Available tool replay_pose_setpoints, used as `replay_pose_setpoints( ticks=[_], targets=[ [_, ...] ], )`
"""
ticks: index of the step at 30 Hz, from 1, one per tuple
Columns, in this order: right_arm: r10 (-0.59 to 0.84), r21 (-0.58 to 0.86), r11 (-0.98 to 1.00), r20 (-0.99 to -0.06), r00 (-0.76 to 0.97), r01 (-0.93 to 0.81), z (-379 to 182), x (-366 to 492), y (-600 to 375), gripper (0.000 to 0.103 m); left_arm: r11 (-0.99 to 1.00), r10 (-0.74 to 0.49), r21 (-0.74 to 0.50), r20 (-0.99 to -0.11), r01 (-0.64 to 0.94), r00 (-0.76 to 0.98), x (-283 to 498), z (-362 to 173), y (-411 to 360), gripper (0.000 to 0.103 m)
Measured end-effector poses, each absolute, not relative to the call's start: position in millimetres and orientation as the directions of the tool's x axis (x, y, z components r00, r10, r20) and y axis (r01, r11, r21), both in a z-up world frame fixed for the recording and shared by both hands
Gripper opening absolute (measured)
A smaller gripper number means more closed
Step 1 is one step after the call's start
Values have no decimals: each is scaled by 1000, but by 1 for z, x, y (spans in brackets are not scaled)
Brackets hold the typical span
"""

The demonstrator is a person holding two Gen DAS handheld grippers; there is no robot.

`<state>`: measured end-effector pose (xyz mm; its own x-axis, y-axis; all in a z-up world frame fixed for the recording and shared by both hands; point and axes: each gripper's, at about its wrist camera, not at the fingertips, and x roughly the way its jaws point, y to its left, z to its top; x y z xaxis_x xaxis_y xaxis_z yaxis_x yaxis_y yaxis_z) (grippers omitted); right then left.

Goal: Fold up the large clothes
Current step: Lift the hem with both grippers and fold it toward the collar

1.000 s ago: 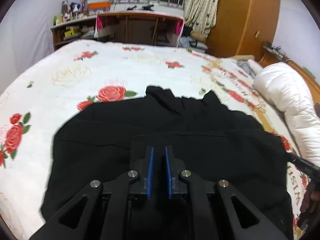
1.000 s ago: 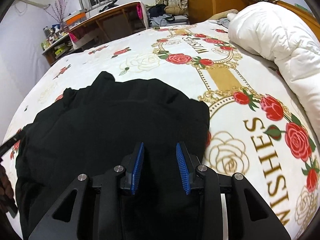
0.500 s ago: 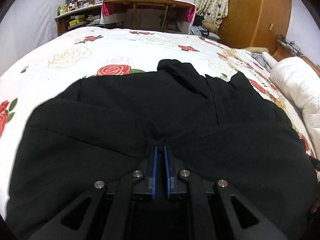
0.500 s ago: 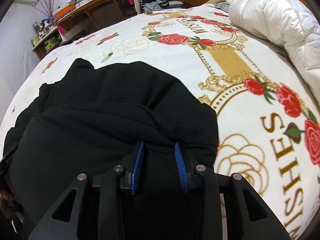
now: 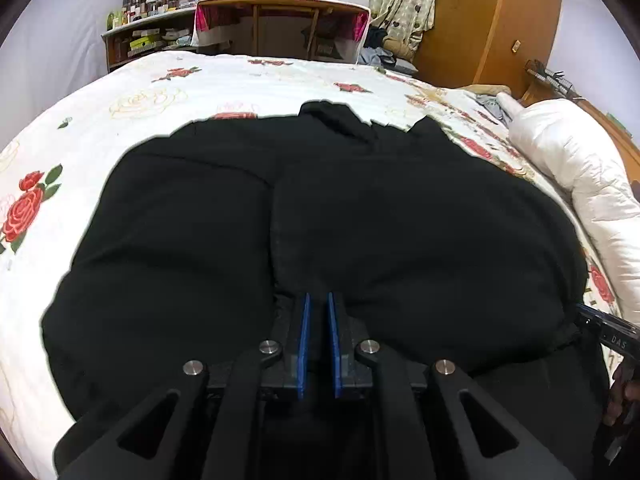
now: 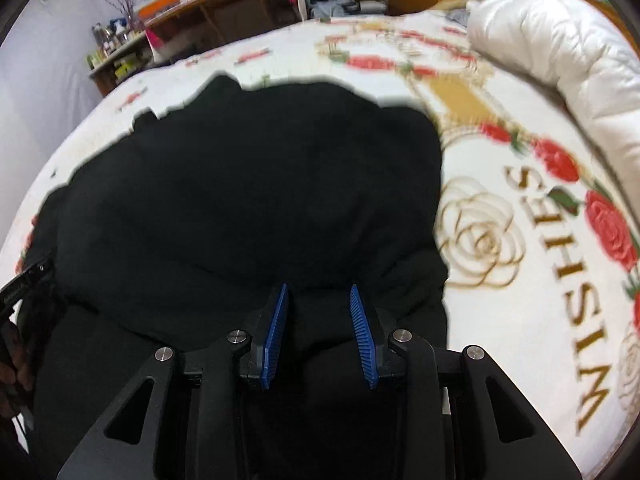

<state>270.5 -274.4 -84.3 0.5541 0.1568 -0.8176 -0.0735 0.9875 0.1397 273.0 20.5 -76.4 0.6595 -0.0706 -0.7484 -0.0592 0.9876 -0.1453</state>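
A large black garment [image 5: 320, 216] lies folded on a bed with a white rose-print cover [image 5: 160, 92]; it also fills the right wrist view [image 6: 248, 184]. My left gripper [image 5: 318, 300] is nearly shut on a black fold of the garment at its near edge. My right gripper [image 6: 318, 292] also holds the near edge, its blue pads wider apart with black cloth between them. The right gripper's body shows at the right edge of the left wrist view [image 5: 608, 332]. The left one shows at the left edge of the right wrist view [image 6: 24, 280].
A rolled white duvet [image 5: 580, 184] lies along the bed's right side [image 6: 560, 44]. A wooden desk [image 5: 280, 20], a cluttered shelf [image 5: 140, 32] and a wooden wardrobe [image 5: 492, 20] stand beyond the bed's far end.
Both grippers have carried the garment's near edge forward over the rest, so a folded layer now covers most of it. The right wrist view is now blurred by motion.
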Motion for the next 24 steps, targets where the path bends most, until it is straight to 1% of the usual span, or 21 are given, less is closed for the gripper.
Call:
replay_pose_setpoints(
  ticks=[3,5,9,12,15,17,20,24],
  targets=[
    [134,101,991,-821,556,-89,-88,274,-269,33,993,-31,-96,-756,-63,654,280,-80,17,10],
    [129,83,991,-821,556,-107,-91,275,-267,34,995,-24,-85,-758,-61,652,283,-82,16,10],
    [155,113,987,-821,550,-111,-94,275,-273,34,994,-20,-83,-765,-68,644,278,-78,20,10],
    [135,87,990,-823,552,-112,-79,271,-272,35,993,-28,-97,-759,-70,651,268,-62,29,10],
    [124,87,992,-782,611,-90,-60,266,-278,35,992,-24,-104,-736,-77,676,265,-44,40,10],
    [120,103,993,-762,637,-64,-51,272,-283,36,990,-34,-121,-723,-78,690,273,-35,41,10],
    [123,121,992,-756,643,-47,-45,290,-286,37,990,-42,-123,-709,-65,703,292,-28,35,10],
    [105,99,994,-750,653,-46,-44,318,-278,37,993,-47,-106,-724,-44,688,324,-40,20,10]
  ],
)
